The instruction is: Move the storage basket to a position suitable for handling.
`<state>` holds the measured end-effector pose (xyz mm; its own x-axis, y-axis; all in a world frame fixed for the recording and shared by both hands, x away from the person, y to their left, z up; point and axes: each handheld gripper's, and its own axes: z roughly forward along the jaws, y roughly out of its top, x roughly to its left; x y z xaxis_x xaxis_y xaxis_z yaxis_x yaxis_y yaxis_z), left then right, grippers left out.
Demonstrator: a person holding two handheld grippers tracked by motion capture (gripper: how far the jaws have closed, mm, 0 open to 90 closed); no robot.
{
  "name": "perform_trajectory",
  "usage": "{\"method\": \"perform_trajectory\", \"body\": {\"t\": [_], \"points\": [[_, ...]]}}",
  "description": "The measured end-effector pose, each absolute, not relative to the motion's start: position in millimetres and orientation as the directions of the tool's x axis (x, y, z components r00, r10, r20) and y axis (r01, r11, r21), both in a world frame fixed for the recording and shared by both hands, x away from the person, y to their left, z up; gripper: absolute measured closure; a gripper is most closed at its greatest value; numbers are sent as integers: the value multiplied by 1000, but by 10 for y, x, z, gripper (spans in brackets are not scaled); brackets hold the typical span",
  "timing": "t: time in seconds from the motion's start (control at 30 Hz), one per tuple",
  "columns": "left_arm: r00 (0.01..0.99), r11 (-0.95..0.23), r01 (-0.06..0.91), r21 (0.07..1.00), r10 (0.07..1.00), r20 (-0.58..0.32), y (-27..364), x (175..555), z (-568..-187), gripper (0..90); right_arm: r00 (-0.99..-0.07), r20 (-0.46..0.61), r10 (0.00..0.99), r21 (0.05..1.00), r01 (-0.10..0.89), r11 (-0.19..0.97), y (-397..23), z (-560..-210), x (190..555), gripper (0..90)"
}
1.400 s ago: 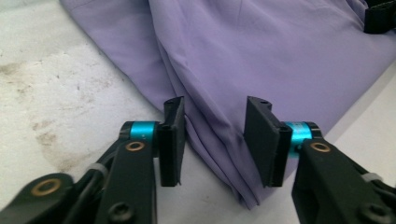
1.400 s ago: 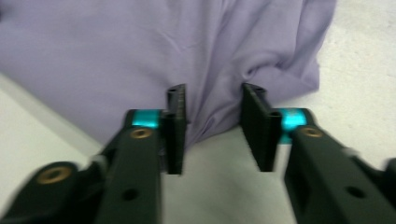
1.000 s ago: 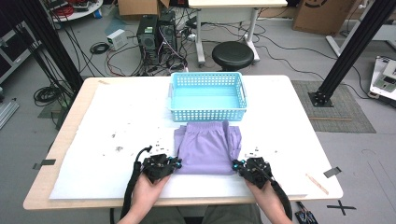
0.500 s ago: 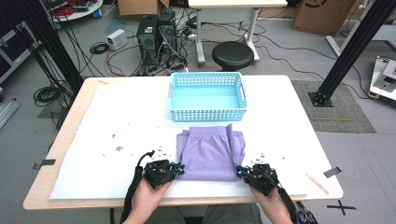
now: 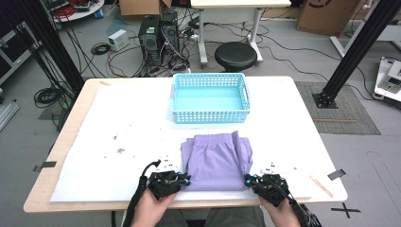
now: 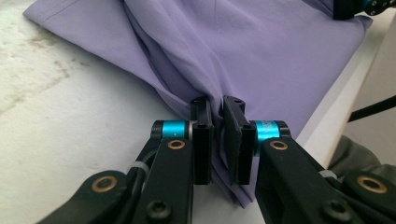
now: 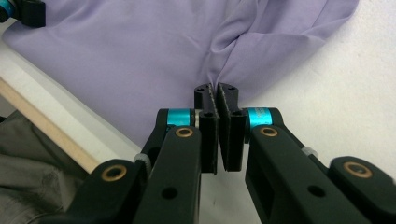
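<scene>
- A folded purple garment (image 5: 217, 161) is seen lying on the white-covered table (image 5: 118, 127), close to the near edge and about midway between the left and right edges
- The near left corner of the garment is pinched by the left gripper (image 5: 185, 179); in the left gripper view its jaws are closed on a bunched fold of the cloth (image 6: 261, 51), with fabric gathered up between the pads
- The near right corner is pinched by the right gripper (image 5: 249, 178); in the right gripper view the jaws are pressed tightly together on a thin pleat of the cloth (image 7: 140, 51)
- Creases are drawn in the fabric from each pinch toward the middle of the garment
- Each gripper is held by a hand at the near edge of the table, with a black cable trailed from the left one
- A light blue basket (image 5: 211, 114) is placed beyond the garment, toward the far edge, near it but not touching
- The far edge of the garment is left rumpled, with an elastic waistband facing the basket
- Small dark specks (image 5: 120, 150) are scattered on the white cover to the left of the garment
</scene>
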<state>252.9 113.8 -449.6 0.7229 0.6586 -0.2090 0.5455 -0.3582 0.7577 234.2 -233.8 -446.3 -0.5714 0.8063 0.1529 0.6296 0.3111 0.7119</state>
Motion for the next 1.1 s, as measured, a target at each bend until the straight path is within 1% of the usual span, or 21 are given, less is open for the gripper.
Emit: {"method": "perform_trajectory", "body": {"t": [0.3, 0.33, 0.43, 0.47, 0.6, 0.7, 0.73, 0.8, 0.87, 0.97, 1.0, 1.1], "points": [[733, -375, 525, 765, 656, -181, 1111, 2475, -4489, 812, -577, 138, 805, 719, 618, 320, -2359, -4461, 2268, 874], [736, -381, 517, 767, 656, -170, 1111, 2474, -4486, 783, -576, 133, 807, 721, 614, 320, -2356, -4459, 2265, 857], [733, -382, 505, 774, 664, -150, 1121, 2495, -4474, 560, -572, 102, 814, 745, 586, 318, -2362, -4435, 2264, 711], [734, -380, 499, 779, 663, -147, 1131, 2507, -4462, 522, -568, 95, 818, 753, 579, 314, -2367, -4420, 2267, 684], [731, -348, 480, 805, 666, -147, 1215, 2619, -4382, 416, -585, 51, 810, 792, 518, 324, -2406, -4336, 2344, 526], [730, -321, 458, 829, 668, -144, 1326, 2740, -4312, 359, -592, 35, 805, 815, 483, 320, -2446, -4269, 2449, 475], [730, -311, 450, 837, 668, -144, 1363, 2782, -4286, 344, -597, 24, 802, 824, 466, 322, -2466, -4241, 2500, 471], [730, -317, 417, 852, 675, -106, 1444, 2880, -4216, 346, -608, 2, 794, 835, 437, 333, -2488, -4198, 2587, 470], [729, -311, 387, 868, 680, -81, 1507, 2960, -4165, 347, -596, -19, 803, 851, 412, 326, -2509, -4157, 2696, 410], [716, -288, 334, 898, 697, -43, 1627, 3119, -4094, 348, -578, -41, 815, 881, 364, 302, -2540, -4116, 2843, 379], [711, -281, 317, 906, 703, -30, 1650, 3153, -4084, 348, -578, -45, 815, 889, 349, 296, -2553, -4096, 2923, 329], [696, -264, 251, 931, 718, 16, 1726, 3285, -4067, 348, -591, -38, 806, 895, 337, 290, -2583, -4069, 3119, 307]]}}
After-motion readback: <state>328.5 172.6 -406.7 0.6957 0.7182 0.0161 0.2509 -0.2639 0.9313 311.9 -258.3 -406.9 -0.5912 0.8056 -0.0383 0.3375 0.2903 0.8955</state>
